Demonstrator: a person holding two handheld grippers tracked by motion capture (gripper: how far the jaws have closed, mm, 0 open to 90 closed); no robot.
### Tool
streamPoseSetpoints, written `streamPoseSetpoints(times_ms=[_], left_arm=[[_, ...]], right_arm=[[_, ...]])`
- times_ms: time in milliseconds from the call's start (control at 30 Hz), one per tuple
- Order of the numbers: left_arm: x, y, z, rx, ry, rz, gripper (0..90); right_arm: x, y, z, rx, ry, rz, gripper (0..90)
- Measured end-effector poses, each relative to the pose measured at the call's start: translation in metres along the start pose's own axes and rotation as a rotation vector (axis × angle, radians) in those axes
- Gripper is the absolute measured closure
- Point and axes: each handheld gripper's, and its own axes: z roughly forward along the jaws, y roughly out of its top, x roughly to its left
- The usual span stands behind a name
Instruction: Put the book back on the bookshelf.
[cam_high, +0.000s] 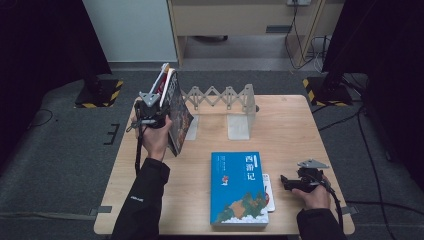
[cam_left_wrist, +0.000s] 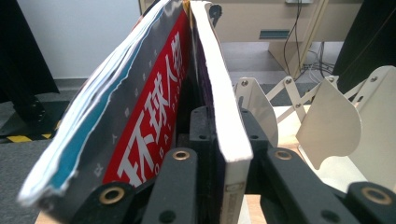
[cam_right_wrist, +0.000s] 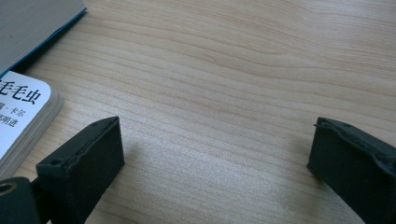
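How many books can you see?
4. Two books stand clamped in the left hand-held gripper; a blue book lies flat on the table; a small white book peeks from beneath it. More may be hidden.

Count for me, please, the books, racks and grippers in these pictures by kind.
Books: 4 (blue book, small white book, red-and-grey magazine, white-edged book)
Expanding rack: 1
Grippers: 2 (left gripper, right gripper)
Total: 7
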Motion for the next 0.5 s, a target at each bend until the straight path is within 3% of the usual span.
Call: streamPoseSetpoints(times_ms=[500], left_arm=[[0.008,-0.004,-0.031,-0.087,-0.085,-0.012,54.6]], right_arm=[[0.000,0.000,0.000,0.000,0.000,0.000,3.3]])
